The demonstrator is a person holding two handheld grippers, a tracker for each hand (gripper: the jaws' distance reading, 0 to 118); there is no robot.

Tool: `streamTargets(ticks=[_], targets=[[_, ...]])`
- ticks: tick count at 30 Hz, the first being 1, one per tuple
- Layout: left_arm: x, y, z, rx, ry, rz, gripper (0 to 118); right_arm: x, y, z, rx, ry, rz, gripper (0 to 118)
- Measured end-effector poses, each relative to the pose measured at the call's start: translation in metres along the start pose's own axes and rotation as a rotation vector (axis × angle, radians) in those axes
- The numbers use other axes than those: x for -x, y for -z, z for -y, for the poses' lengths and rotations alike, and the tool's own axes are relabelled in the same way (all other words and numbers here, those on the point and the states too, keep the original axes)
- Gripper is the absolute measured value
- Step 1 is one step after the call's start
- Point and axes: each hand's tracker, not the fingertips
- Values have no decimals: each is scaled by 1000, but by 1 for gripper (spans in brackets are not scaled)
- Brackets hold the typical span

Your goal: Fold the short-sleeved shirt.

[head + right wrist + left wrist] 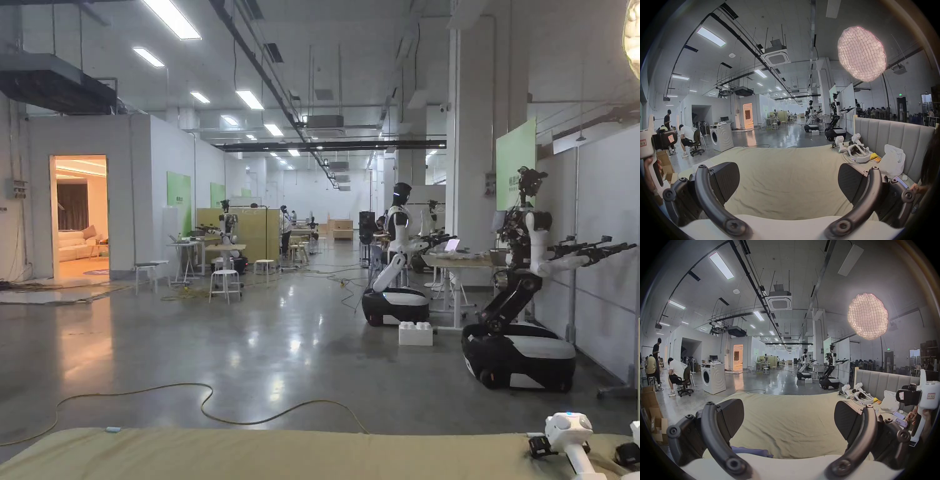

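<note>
From my remote station I find both tools held level above the bed (786,418), pointing out across its olive-green sheet toward the hall.

Left gripper (788,418): jaws spread wide apart, nothing between them, bare sheet showing through the gap. Right gripper (788,181): likewise spread wide and empty. In the left gripper view the right tool's white body stands at the right margin, gripped by a hand (925,417); the two tools are well apart.

The shirt: I see a small fold of bluish-purple cloth (752,451) at the near edge of the bed, just beside the left gripper's left jaw and below it. I cannot tell whether this is the short-sleeved shirt; too little shows.

Edges. The far edge of the bed (250,431) runs straight across the head view, with a yellow cable (206,400) lying on the floor just beyond. The grey padded headboard (893,138) bounds the right side.

Obstructions: along the headboard side lie two white handheld devices (840,142), a white headset (859,153), a white plastic bag (893,160) and phones (899,416). The middle and left of the sheet are wrinkled, giving free working room. Beyond the bed stand a washing machine (713,378) and two wheeled robots (519,312).
</note>
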Motion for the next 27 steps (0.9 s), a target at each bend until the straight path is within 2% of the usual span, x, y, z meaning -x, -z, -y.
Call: streamTargets(ticks=[4,5,10,12,13,15,17,19,22,24,27], targets=[[-1,0,-1,-2,-12,7,114,-3,5,-3,45,40,8,118],[-1,0,-1,0,-16,10,114,-4,5,-4,60,75,13,118],[-4,1,1,16,-9,17,114,-13,15,-21,172,466,20,118],[-4,2,1,19,-4,21,114,-16,16,-29,230,581,23,118],[-5,1,1,19,-5,24,114,-19,15,-30,245,612,-21,118],[-4,1,1,17,-13,32,114,-24,15,-31,226,635,-110,118],[-4,1,0,19,-18,34,114,-22,11,-32,209,612,-94,118],[-4,1,0,21,-17,33,114,-17,11,-35,218,544,-13,118],[-5,2,0,23,-19,35,114,-13,13,-37,224,504,67,118],[-4,2,-1,24,-27,39,114,-12,14,-37,234,520,78,118],[-4,2,-1,23,-31,46,114,-13,18,-36,296,594,63,118]])
